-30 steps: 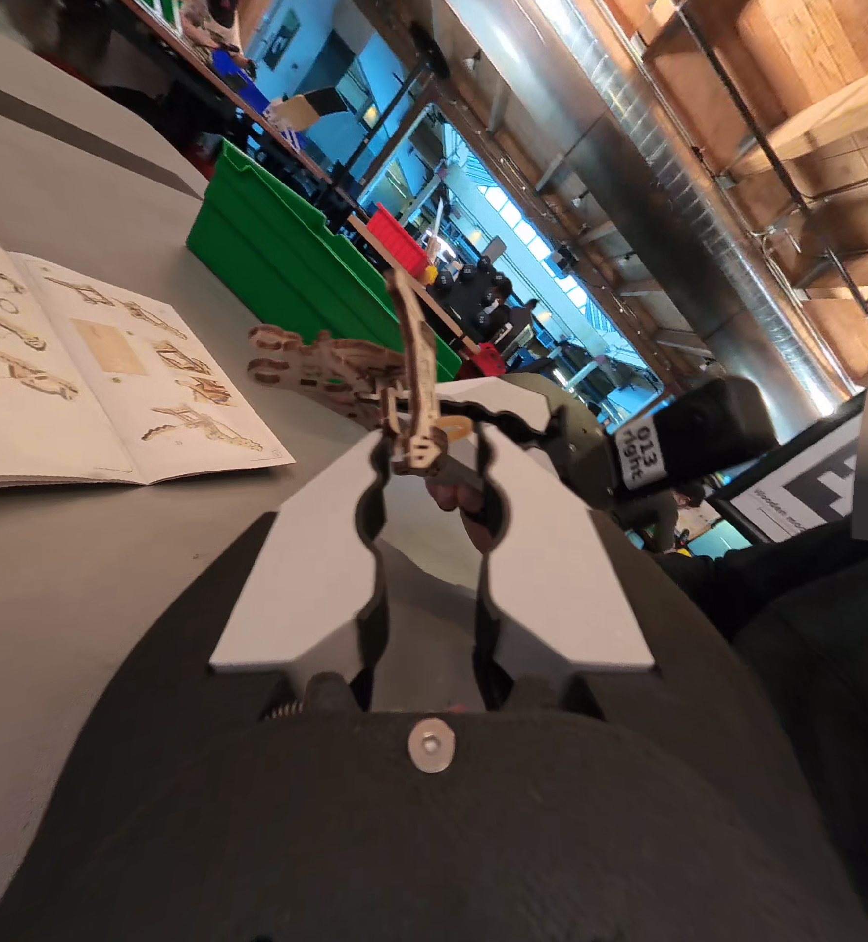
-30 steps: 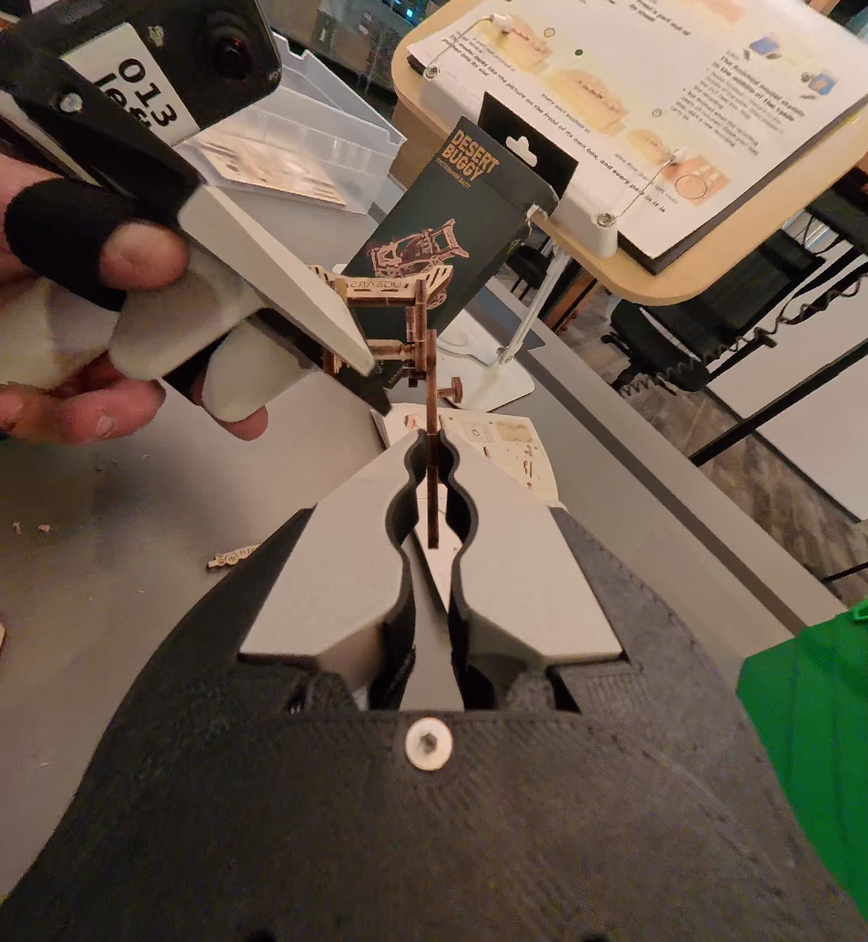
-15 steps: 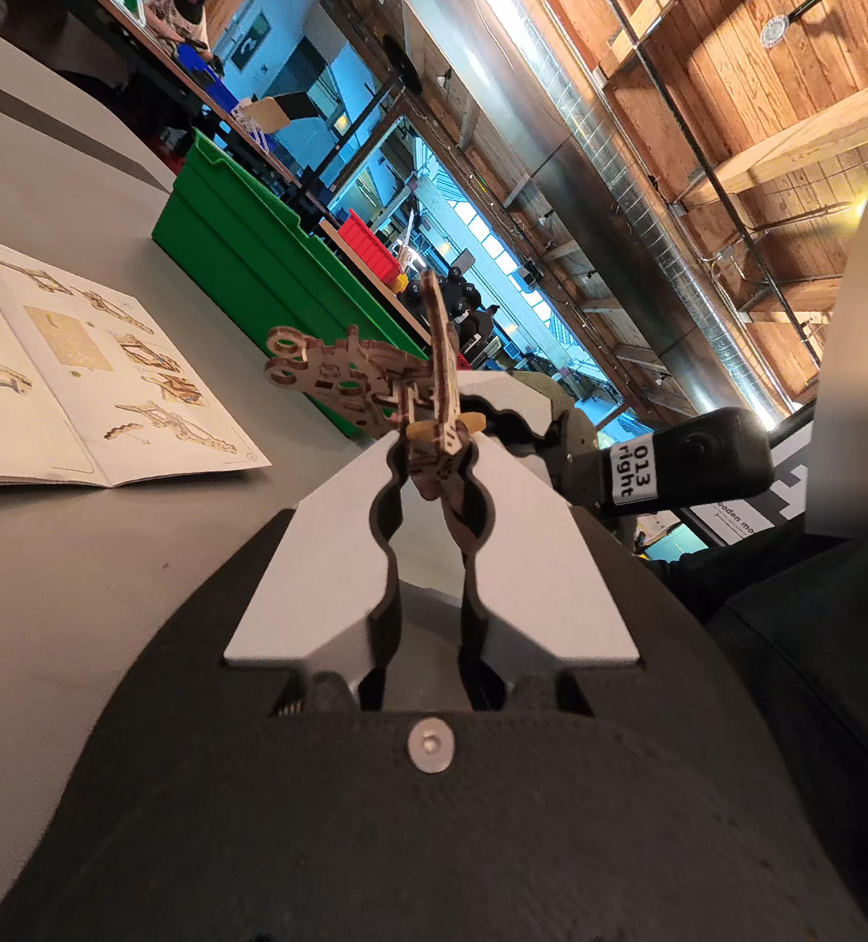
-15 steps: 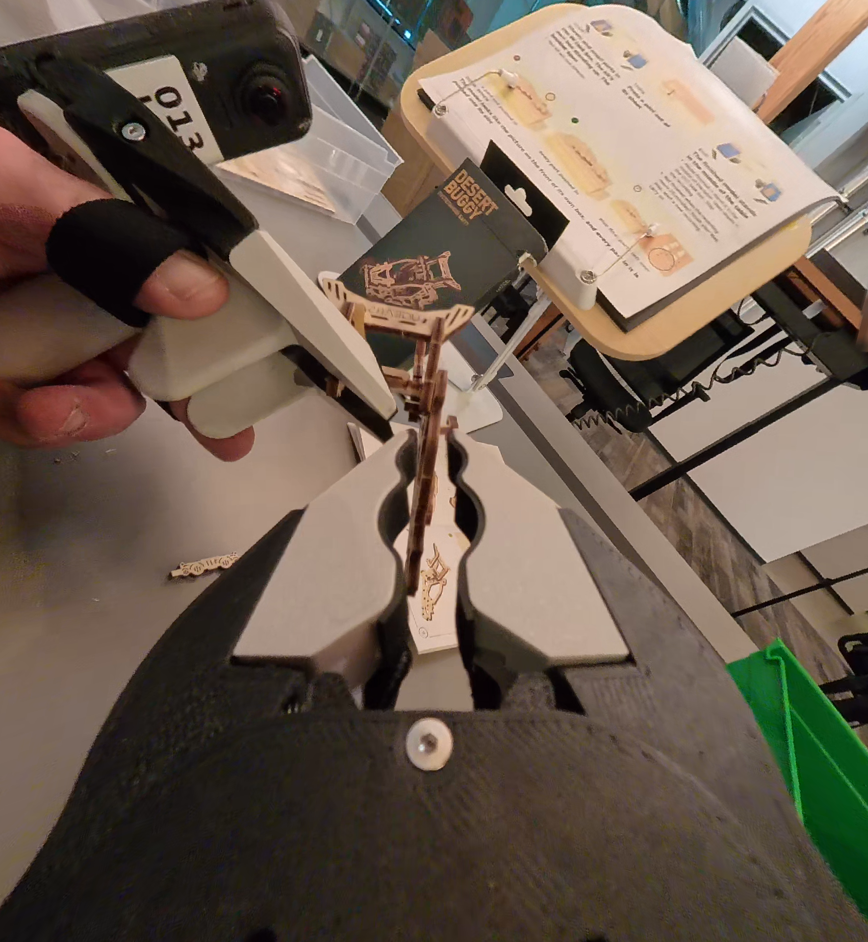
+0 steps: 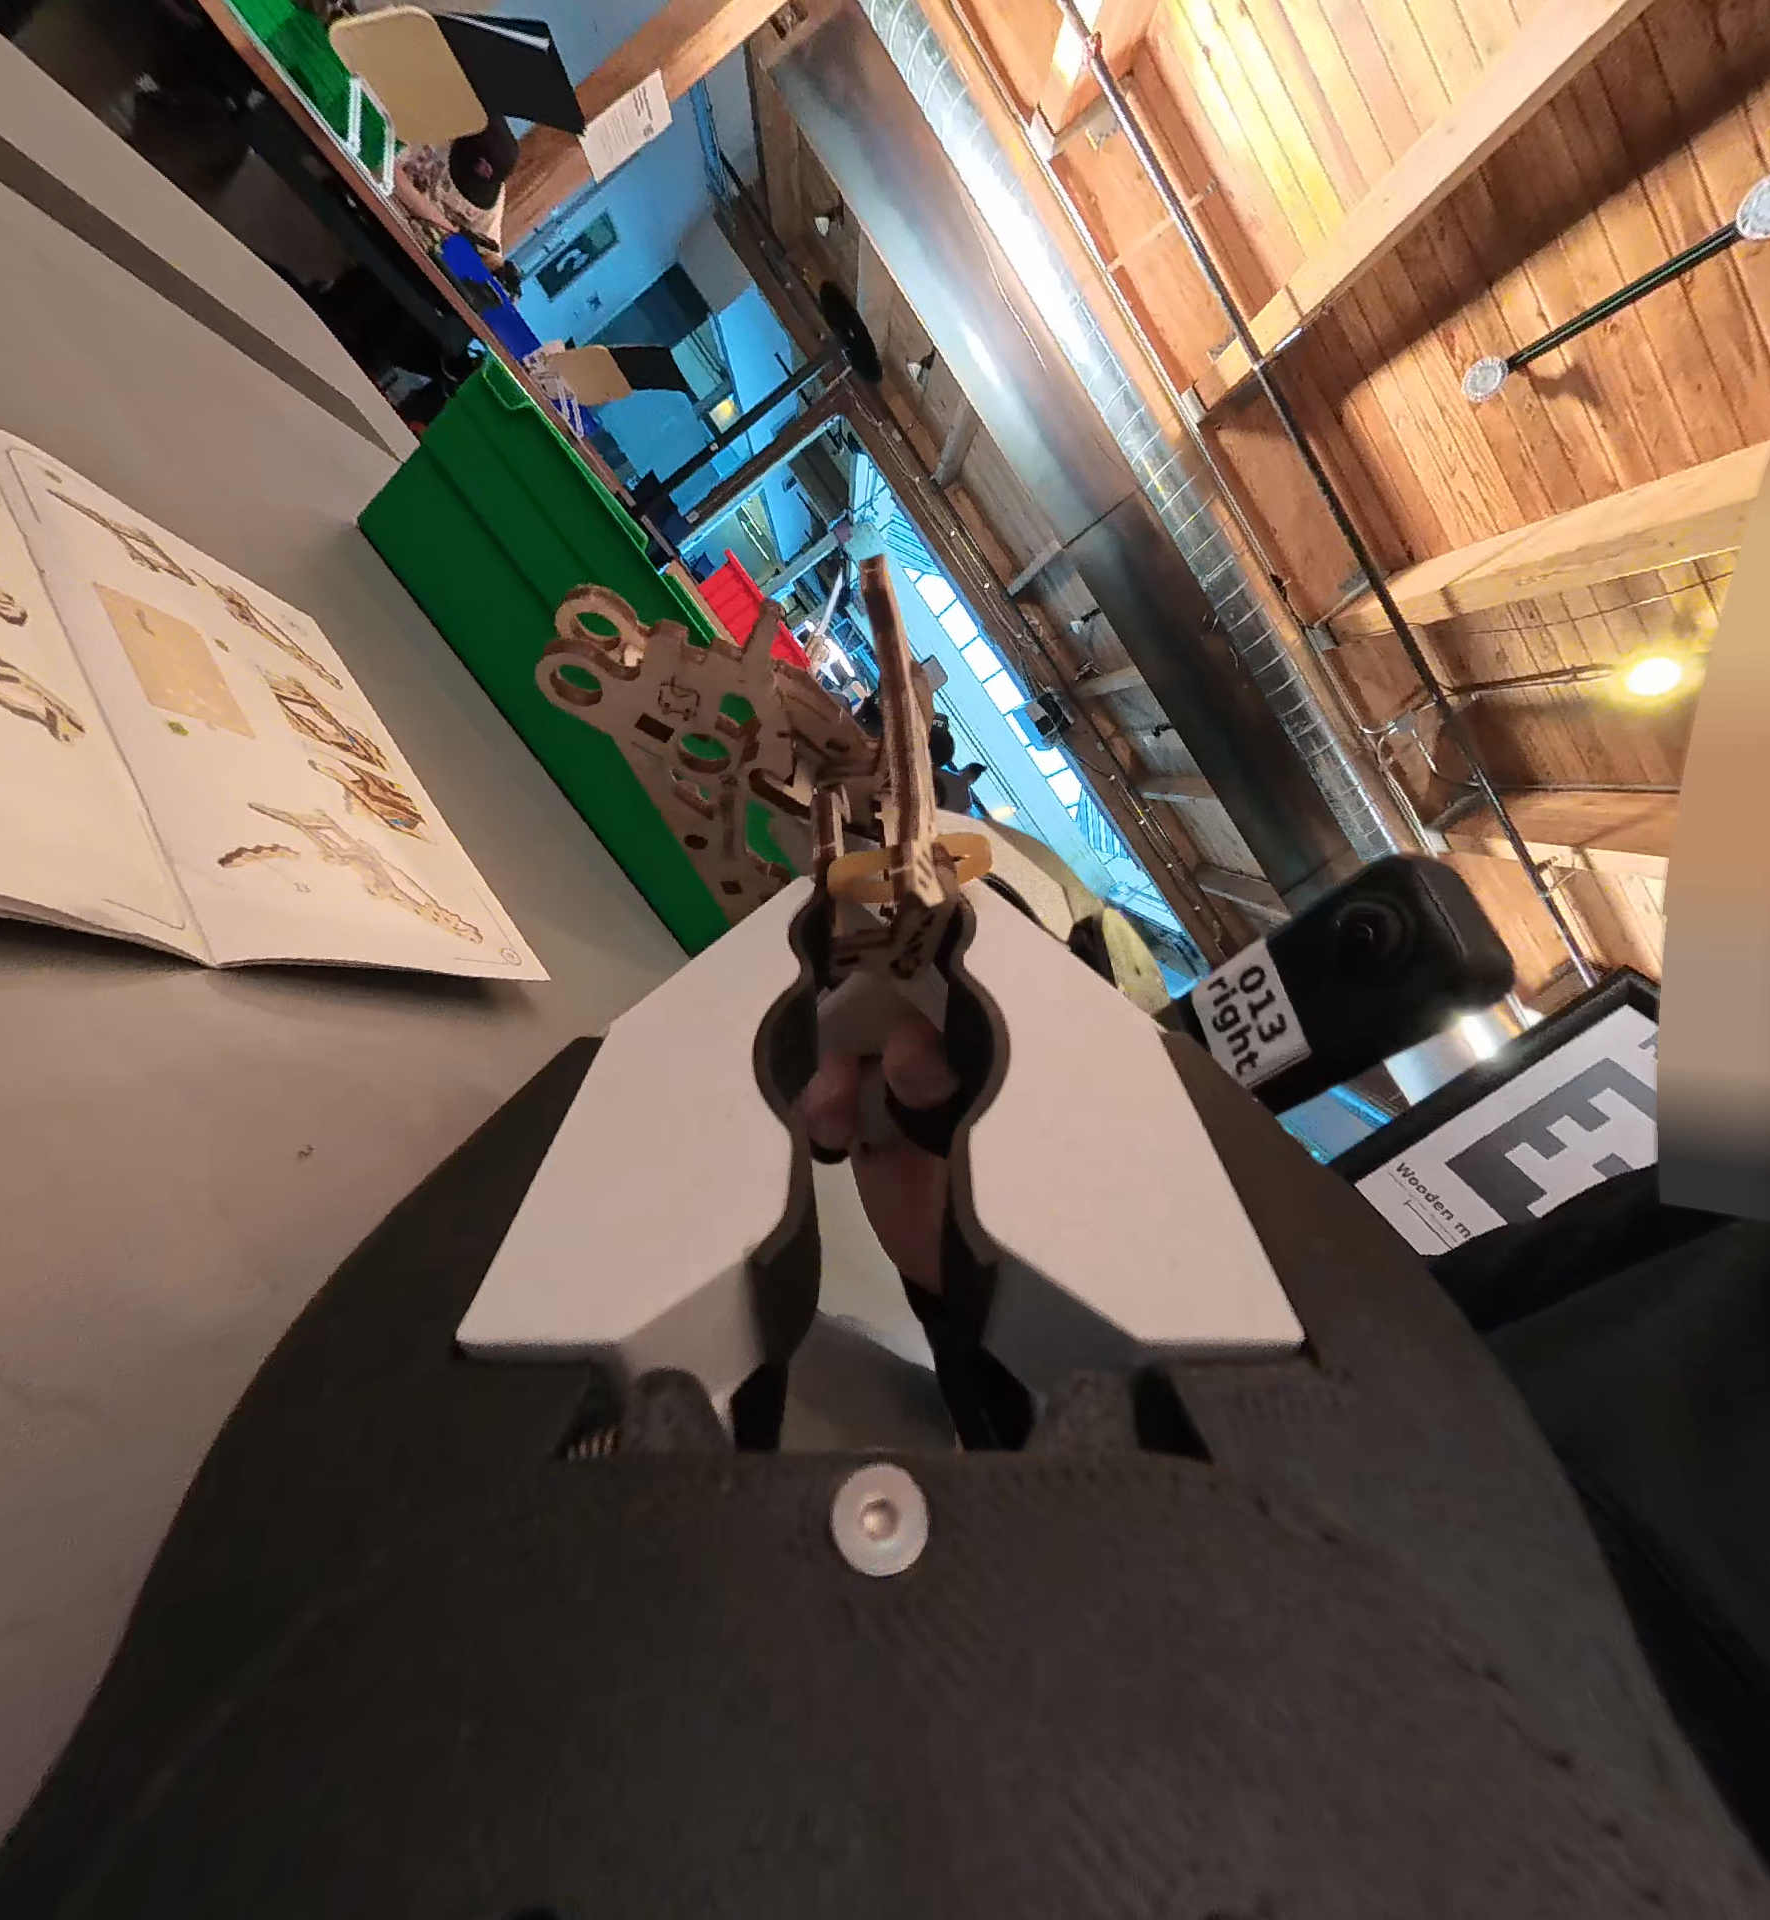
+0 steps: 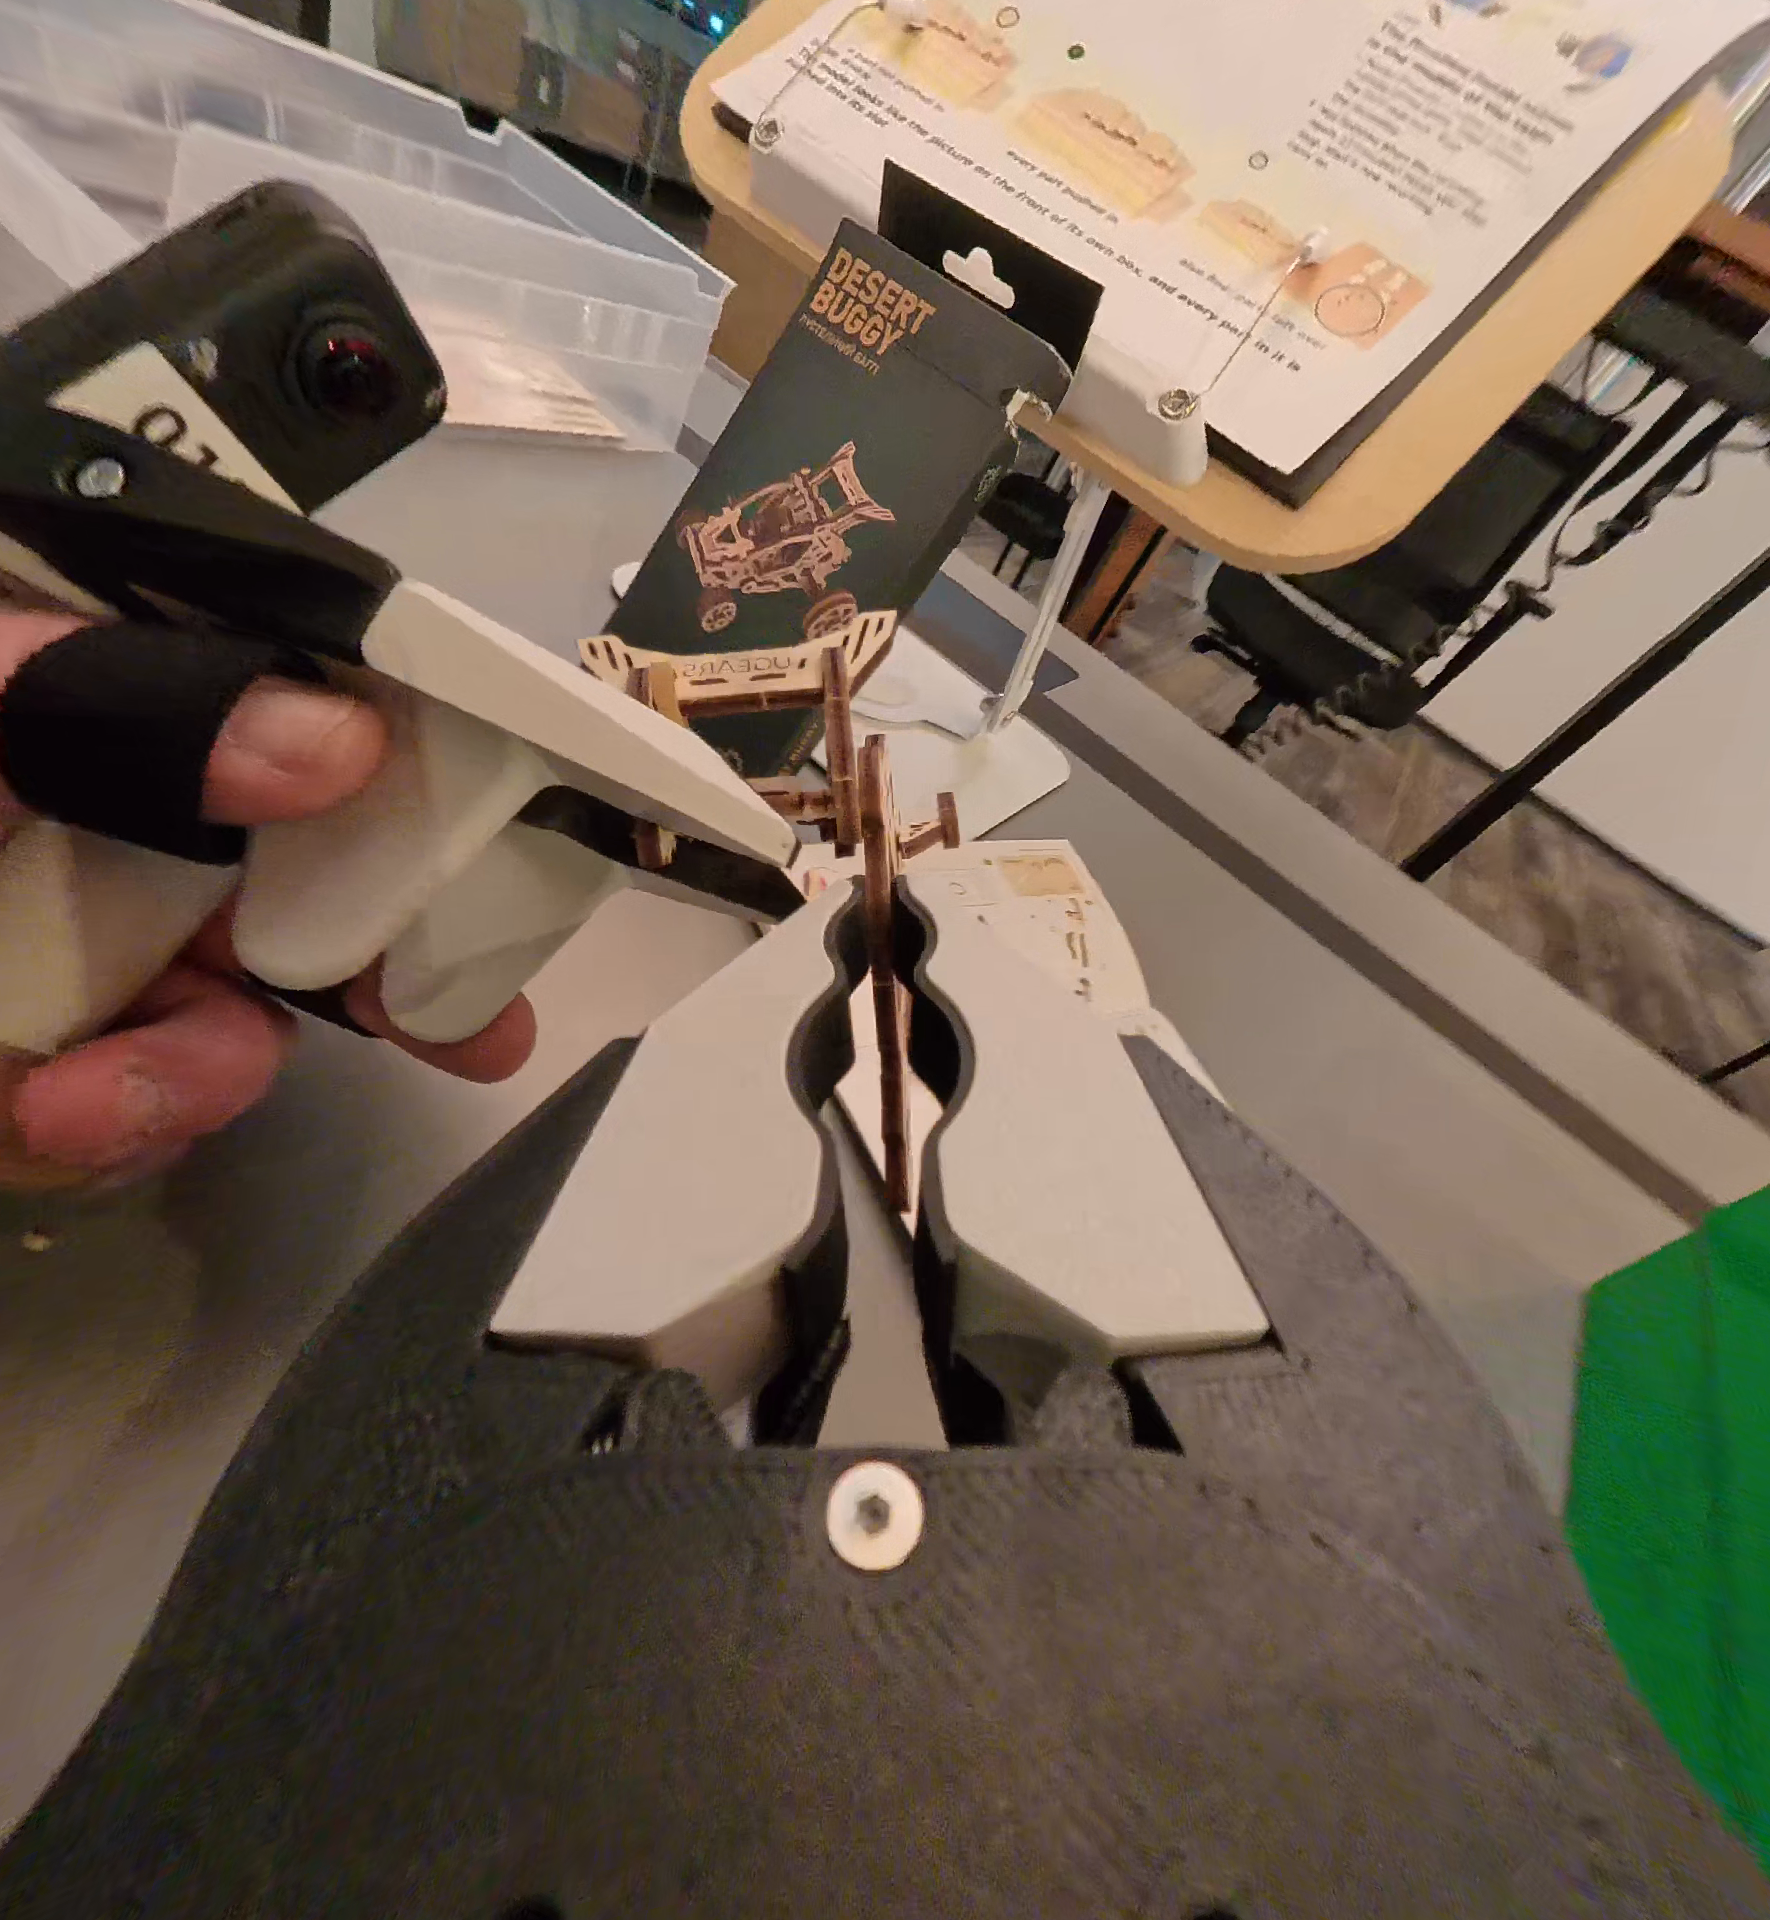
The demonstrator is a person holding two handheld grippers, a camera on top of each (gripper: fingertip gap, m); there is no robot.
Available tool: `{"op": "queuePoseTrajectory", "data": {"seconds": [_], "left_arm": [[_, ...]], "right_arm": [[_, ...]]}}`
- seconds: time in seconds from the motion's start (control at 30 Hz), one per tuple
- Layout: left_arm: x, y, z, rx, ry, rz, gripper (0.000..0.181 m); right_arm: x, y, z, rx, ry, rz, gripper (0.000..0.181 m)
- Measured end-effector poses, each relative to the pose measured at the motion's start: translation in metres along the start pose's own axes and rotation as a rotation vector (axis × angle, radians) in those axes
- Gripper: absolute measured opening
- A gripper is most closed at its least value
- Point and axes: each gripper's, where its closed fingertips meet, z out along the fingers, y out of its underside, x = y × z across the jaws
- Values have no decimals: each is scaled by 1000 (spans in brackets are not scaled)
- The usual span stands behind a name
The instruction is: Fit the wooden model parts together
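The grey flat desk [image 5: 185, 1091] carries an open paper instruction booklet with printed diagrams [image 5: 164, 727], and at its far edge stands a bright green plastic bin [image 5: 507, 582]. In the right wrist view a dark cardboard model box printed with a buggy picture [image 6: 850, 499] stands upright on the desk beside a tilted wooden document stand holding white printed pages [image 6: 1224, 208], with a clear plastic storage tray [image 6: 393, 260] to the left of the box.

The left hand-held gripper [image 5: 881, 925], grey-fingered on a black body, is closed at its tips on the laser-cut light-brown wooden model frame [image 5: 715, 748], held in the air above the desk. The right hand-held gripper [image 6: 876, 914] is clamped narrowly on a thin flat wooden model part [image 6: 886, 997], standing on edge between its fingers, whose upper end meets the frame. A person's hand [image 6: 133, 883] with a black finger sleeve grips the left gripper's handle.
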Motion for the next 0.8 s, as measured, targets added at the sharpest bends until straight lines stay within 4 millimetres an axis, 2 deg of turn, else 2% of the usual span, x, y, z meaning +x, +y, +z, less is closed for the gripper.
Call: {"op": "queuePoseTrajectory", "data": {"seconds": [0.27,0.47,0.53,0.73,0.8], "left_arm": [[-1,-3,-3,-52,6,63,16],[3,-3,-4,-112,27,81,15],[2,-4,-5,-105,32,64,15],[0,-8,-3,-23,18,29,16],[-1,-9,-4,-11,9,21,16]], "right_arm": [[-5,-2,1,14,-98,168,0],[-5,-8,-1,41,-123,144,0],[-5,-9,-1,33,-122,111,0],[-2,-8,2,23,-91,213,0],[-2,-9,2,18,-66,154,0]]}}
